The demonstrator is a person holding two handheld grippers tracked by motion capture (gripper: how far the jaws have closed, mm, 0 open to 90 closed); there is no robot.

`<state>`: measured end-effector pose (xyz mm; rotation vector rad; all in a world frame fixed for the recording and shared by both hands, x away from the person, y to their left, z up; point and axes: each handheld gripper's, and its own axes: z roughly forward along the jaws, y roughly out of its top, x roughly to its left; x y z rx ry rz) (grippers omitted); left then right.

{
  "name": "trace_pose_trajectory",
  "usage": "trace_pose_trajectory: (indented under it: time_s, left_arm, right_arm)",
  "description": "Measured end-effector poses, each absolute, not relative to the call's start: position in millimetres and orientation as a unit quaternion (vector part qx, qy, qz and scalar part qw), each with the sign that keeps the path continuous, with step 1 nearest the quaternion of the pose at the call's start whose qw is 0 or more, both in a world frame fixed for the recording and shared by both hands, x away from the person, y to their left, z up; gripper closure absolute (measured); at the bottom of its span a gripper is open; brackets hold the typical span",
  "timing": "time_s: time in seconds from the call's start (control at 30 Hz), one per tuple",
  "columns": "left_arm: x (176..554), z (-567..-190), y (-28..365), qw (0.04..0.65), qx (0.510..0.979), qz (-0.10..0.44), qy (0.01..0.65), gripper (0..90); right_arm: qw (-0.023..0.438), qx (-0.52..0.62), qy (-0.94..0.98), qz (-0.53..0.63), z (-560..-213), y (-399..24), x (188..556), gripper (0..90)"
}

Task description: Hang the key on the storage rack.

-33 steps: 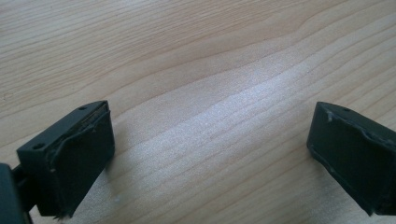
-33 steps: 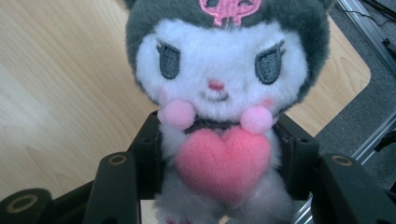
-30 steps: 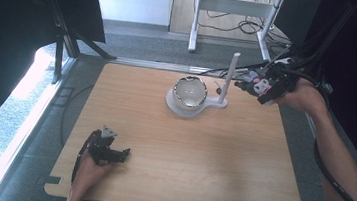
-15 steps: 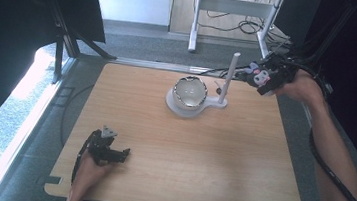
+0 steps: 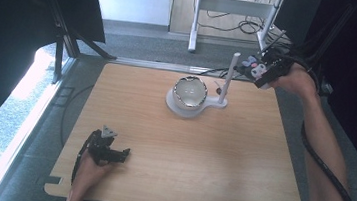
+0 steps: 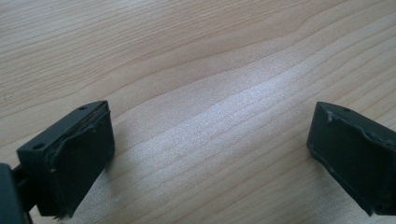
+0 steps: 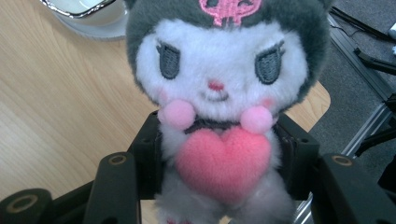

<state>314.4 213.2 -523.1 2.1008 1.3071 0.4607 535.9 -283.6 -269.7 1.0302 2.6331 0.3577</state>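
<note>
My right gripper (image 5: 250,68) is raised at the table's far right edge, shut on a small plush toy (image 7: 219,107) with a white face, grey hood and pink heart; in the right gripper view its jaws press the toy's body from both sides. The plush toy (image 5: 248,66) hangs just right of a white upright post (image 5: 228,78) that rises from a white stand (image 5: 186,106). A shiny bowl (image 5: 190,91) sits on that stand. My left gripper (image 5: 121,153) rests on the wooden table (image 5: 184,166) at the near left, open, nothing between its fingers (image 6: 74,154).
The table's far right corner (image 7: 317,100) ends close behind the toy, with dark floor and cables beyond. A white metal frame (image 5: 236,8) stands on the floor past the table's far edge. Bare wood lies between the stand and my left gripper.
My right gripper has drifted a little up and toward the far edge with the plush toy in it. The left gripper has stayed where it was.
</note>
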Motion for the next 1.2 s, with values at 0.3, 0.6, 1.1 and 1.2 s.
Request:
trace_pose_trajectory:
  time_s: [0.3,0.6,1.1,1.2]
  left_arm:
    - [314.4,-523.1,213.2,0.307,0.794,0.174,0.494,0.7]
    - [314.4,-523.1,213.2,0.307,0.794,0.174,0.494,0.7]
    - [314.4,-523.1,213.3,0.307,0.794,0.174,0.494,0.7]
    - [314.4,-523.1,213.2,0.307,0.794,0.174,0.494,0.6]
  right_arm:
    - [0.154,0.362,0.91,0.131,-270.2,-278.3,543.9,45.7]
    - [0.142,0.347,0.917,0.133,-273.6,-266.9,540.1,45.7]
    - [0.102,0.326,0.935,0.094,-301.7,-257.8,528.2,45.4]
    - [0.101,0.323,0.938,0.079,-308.1,-255.8,532.3,45.3]
